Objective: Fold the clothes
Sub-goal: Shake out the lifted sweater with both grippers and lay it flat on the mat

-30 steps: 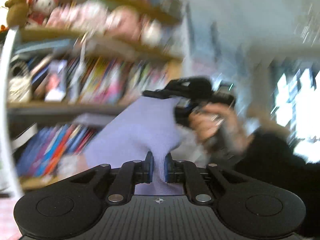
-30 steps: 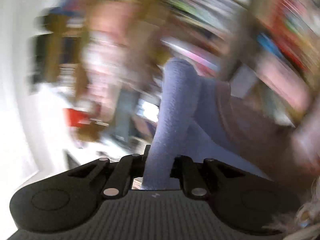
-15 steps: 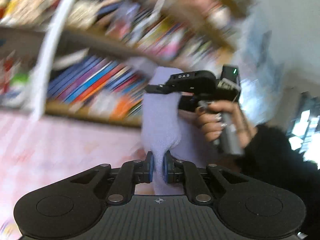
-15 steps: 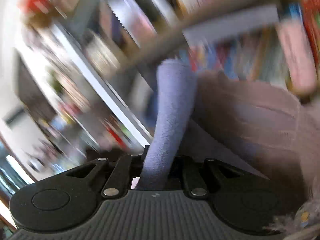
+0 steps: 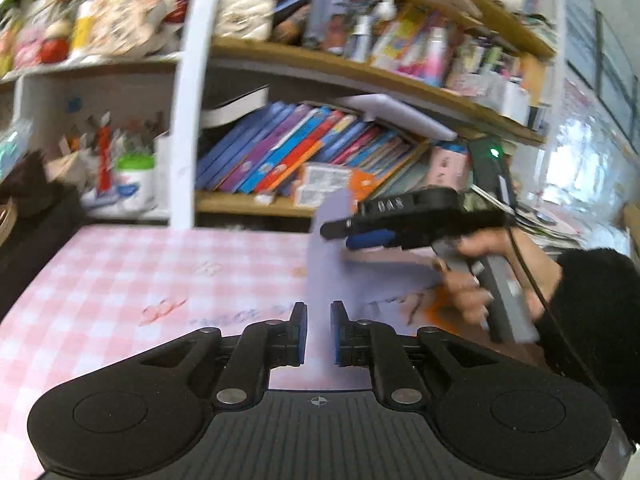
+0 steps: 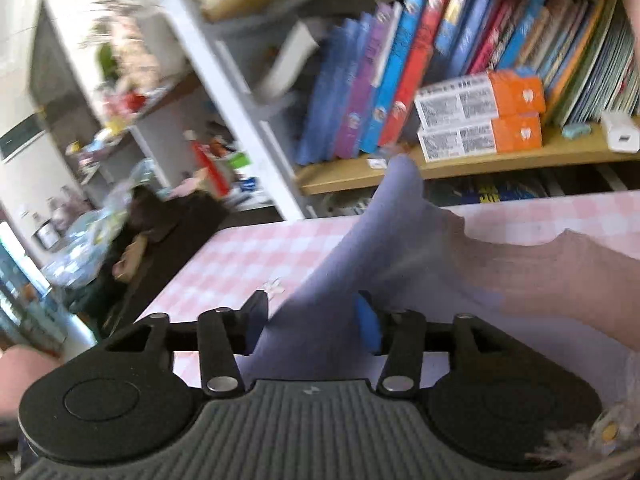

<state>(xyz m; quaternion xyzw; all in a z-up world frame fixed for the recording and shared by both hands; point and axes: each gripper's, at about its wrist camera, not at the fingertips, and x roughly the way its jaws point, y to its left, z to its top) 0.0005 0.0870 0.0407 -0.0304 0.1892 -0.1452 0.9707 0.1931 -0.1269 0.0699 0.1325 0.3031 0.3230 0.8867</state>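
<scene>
A lavender garment (image 5: pixel 326 268) stretches between both grippers above the pink checked table (image 5: pixel 120 280). In the left wrist view my left gripper (image 5: pixel 318 334) has its pads slightly apart with the cloth running between them. My right gripper (image 5: pixel 340 230) shows there at the right, hand-held, clamping the garment's far edge. In the right wrist view the right gripper (image 6: pixel 312 320) has its jaws partly apart with a thick fold of the lavender garment (image 6: pixel 376 240) between them; a pinkish-brown part (image 6: pixel 540 280) spreads to the right.
A bookshelf (image 5: pixel 320 160) with colourful books and boxes stands behind the table. A white post (image 5: pixel 190 100) rises at the table's back edge. Dark clutter (image 6: pixel 160 232) sits beyond the table's left edge.
Both grippers have swung down from facing the shelves toward the table, carrying the garment with them. The jaws of both look wider apart than before, with cloth still between them.
</scene>
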